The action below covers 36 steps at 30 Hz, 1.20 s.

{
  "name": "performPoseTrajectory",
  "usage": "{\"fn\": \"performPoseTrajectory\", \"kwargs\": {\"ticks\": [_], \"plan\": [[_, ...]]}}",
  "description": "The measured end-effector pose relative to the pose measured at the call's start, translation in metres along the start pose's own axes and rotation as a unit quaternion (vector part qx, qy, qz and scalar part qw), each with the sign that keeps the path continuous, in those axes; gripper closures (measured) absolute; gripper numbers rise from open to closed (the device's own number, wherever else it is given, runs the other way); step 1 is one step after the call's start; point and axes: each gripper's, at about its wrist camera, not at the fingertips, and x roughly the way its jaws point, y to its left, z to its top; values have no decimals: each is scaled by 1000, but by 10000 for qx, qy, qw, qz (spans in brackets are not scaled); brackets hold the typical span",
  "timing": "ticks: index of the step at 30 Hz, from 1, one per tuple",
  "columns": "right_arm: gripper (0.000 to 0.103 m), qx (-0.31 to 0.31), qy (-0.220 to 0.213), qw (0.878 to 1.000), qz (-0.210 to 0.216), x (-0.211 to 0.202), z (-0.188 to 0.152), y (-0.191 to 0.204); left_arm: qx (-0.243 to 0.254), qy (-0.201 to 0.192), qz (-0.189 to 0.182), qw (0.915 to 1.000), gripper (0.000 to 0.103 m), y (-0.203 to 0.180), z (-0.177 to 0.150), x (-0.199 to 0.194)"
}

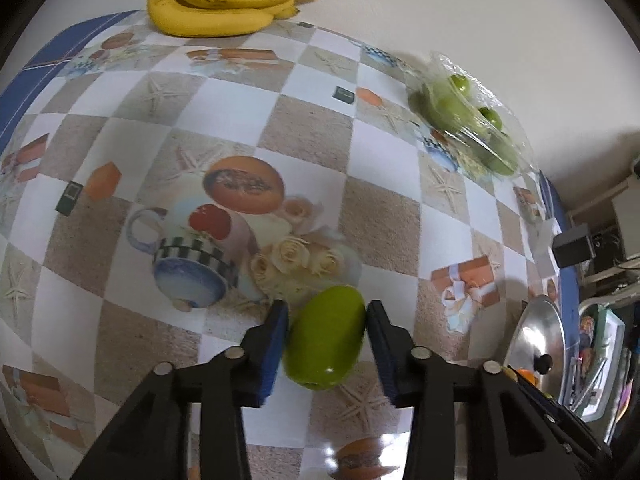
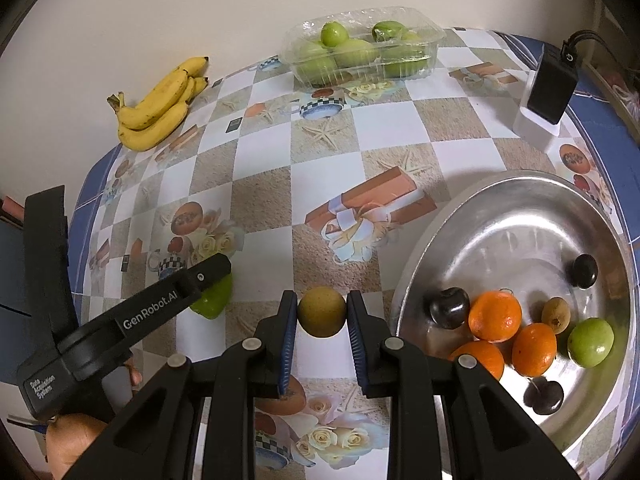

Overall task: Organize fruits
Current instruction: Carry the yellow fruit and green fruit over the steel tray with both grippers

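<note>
A smooth green fruit [image 1: 326, 344] lies between the blue pads of my left gripper [image 1: 326, 314], and both pads touch its sides. The right wrist view shows the same green fruit [image 2: 212, 300] low over the tablecloth under the left gripper's black finger [image 2: 208, 270]. My right gripper [image 2: 322, 300] is shut on a small round yellow-brown fruit [image 2: 322, 314], just left of the metal bowl [image 2: 520, 208]. The bowl holds three oranges [image 2: 494, 316], dark plums [image 2: 448, 307], a green fruit [image 2: 591, 342] and a small brown one.
A bunch of bananas [image 2: 156, 108] lies at the back left by the wall. A clear plastic tub [image 2: 360, 52] with several green fruits stands at the back. At the right edge stands a black device [image 2: 550, 80] on a white base. A hand [image 2: 76, 436] holds the left gripper.
</note>
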Motion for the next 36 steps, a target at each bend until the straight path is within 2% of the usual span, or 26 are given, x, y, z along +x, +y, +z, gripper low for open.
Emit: {"fn": "performPoseTrajectory", "kwargs": {"ticks": [8, 18, 28, 36], "plan": [[77, 5, 9, 10000, 30, -1, -1, 0, 239, -26, 216, 9995, 61, -10, -4, -1], [77, 34, -52, 9999, 90, -8, 1, -3, 340, -297, 171, 9988, 62, -20, -1, -21], [77, 93, -159, 9998, 94, -21, 2, -12, 560, -581, -27, 9967, 62, -47, -2, -51], [77, 442, -225, 9985, -221, -35, 4, -53, 921, -590, -241, 9937, 62, -88, -16, -59]]}}
